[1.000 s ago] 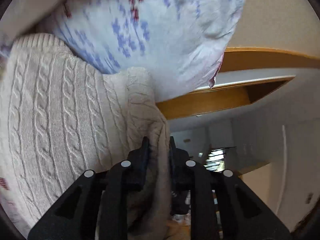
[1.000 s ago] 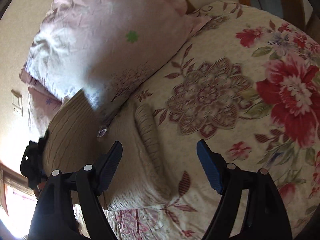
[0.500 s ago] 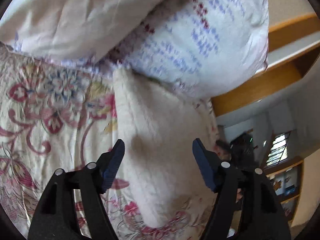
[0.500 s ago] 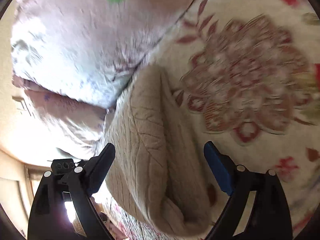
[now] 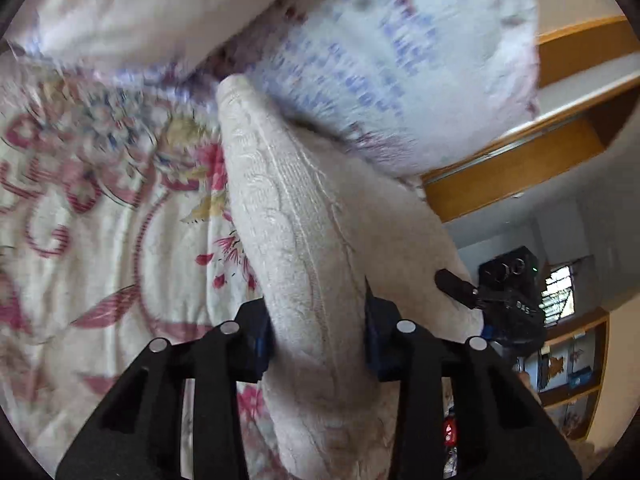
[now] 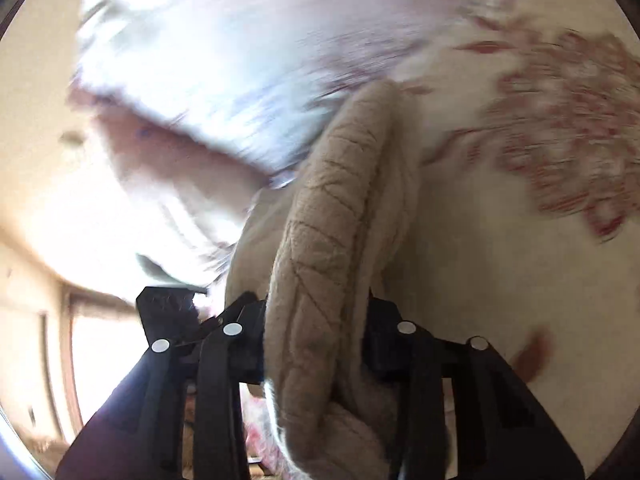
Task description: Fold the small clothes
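Both the left gripper (image 5: 318, 336) and right gripper (image 6: 316, 336) clamped the folded cable-knit sweater (image 5: 296, 216); its bulky layers could slip loose at frame centre.

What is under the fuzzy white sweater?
Under the folded sweater lies the flowery bedspread, showing beside it on the left. Its far end touches the pillow. Both grippers pinch the sweater; whatever lies directly beneath it is covered.
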Tool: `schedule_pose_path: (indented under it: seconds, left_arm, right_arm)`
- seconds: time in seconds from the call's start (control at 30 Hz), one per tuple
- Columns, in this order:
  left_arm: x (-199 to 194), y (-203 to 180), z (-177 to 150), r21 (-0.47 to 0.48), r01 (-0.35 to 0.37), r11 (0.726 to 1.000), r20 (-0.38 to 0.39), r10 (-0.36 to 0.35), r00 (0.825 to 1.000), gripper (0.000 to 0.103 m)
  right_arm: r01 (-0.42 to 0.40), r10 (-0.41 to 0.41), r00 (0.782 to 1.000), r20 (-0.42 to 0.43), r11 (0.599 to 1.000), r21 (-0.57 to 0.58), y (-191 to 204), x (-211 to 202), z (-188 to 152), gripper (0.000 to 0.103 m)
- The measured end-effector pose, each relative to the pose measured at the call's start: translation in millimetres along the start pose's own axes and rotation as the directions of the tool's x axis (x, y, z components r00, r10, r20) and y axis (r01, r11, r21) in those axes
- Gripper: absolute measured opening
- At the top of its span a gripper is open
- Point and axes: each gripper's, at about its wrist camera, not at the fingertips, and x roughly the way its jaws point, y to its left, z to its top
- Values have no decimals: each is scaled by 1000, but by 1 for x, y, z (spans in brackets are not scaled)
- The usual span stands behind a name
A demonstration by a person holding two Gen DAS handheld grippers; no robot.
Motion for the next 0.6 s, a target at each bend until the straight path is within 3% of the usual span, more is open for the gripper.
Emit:
schedule_pose_path:
  seconds: [0.07,0.13,0.2,0.23,0.27,0.3,0.37,0.4,0.43,0.47,0.5,0.6]
  left_arm:
    - [-40,2,-7,36,10,999,59,-12,998,37]
    - [-70,12,-12,59,-64,996,103,58,993,42]
    - [-83,26,-17,81,-252,964,122,241,963,45]
    - [-89,33,-22,72,-348,935,133,337,932,46]
    - [-99,35,-28,70,-384,921,149,371,917,46]
    - [-109,36,-34,76,-377,923,172,360,917,46]
    - [-126,29,-51,111,-393,913,221,363,905,60]
    - [-135,29,-60,129,-410,903,236,374,897,65]
    - [-138,25,-69,142,-427,893,250,385,888,75]
    - [-141,21,-79,155,-442,883,262,395,881,83]
    - [-141,15,-88,167,-455,875,268,403,875,86]
    - [-127,6,-111,196,-490,850,267,434,860,95]
  right_arm:
    - [-32,30,999,-30,998,-55,20,13,-12,36]
    - [-9,1,997,-81,995,-95,30,36,-24,38]
    - [119,-131,986,-106,986,-116,26,57,-28,38]
    - [182,-189,978,-92,980,-77,19,60,-27,38]
    - [177,-178,981,-72,984,-27,13,58,-25,38]
    - [130,-130,991,-17,991,29,9,51,-23,38]
    - [91,-93,995,27,995,45,14,49,-18,49]
    - [87,-88,996,17,995,40,17,53,-15,59]
    - [95,-95,995,-17,995,24,24,67,-13,59]
    - [116,-116,992,-40,993,2,29,79,-12,50]
    - [201,-204,978,-43,978,-57,37,94,-10,11]
    - [296,-292,953,82,954,-48,40,95,8,10]
